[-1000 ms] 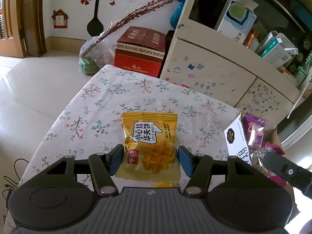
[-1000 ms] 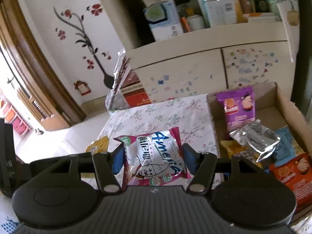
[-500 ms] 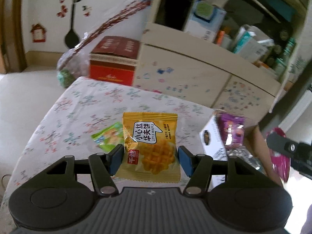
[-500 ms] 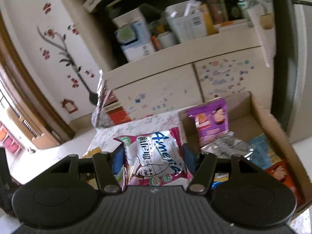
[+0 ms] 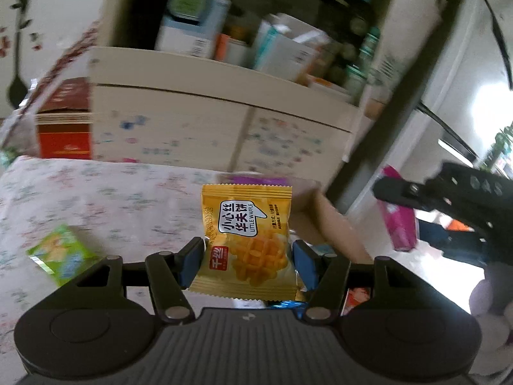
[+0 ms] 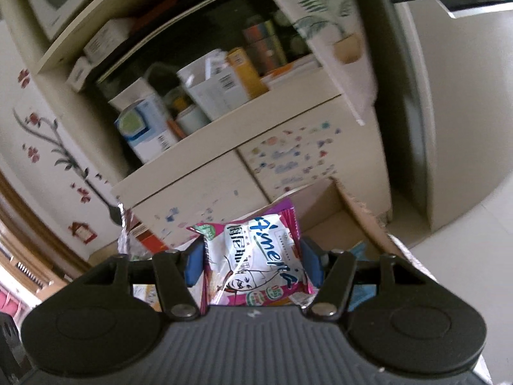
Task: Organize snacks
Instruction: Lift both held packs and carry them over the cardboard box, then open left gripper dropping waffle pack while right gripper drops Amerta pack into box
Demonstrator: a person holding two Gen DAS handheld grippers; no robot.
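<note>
While both my claws carry snacks toward the cardboard box [image 5: 323, 221]:
Left gripper [image 5: 248, 264] clamps the light, crinkly waffle packet [image 5: 247, 240] by its side edges, above the tabletop's [image 5: 96, 192] box-side edge; right gripper [image 6: 251, 266] pinches the soft Ameria packet [image 6: 256, 256] likewise, over the box.

Both wrist cameras face the cabinet [image 5: 224, 128], blurrily.

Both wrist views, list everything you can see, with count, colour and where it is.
waffle pack: one, yellow, clamped in left gripper
Amerta pack: one, white and pink, clamped in right gripper
green pack: one, on the tablecloth, left
cardboard box: one, brown, beyond the waffle pack
tablecloth: one, white floral
red box: one, beside the cabinet
cabinet: one, cream, shelves of blurred boxes
left gripper: one, black, blue pads
right gripper: one, black, blue pads
</note>
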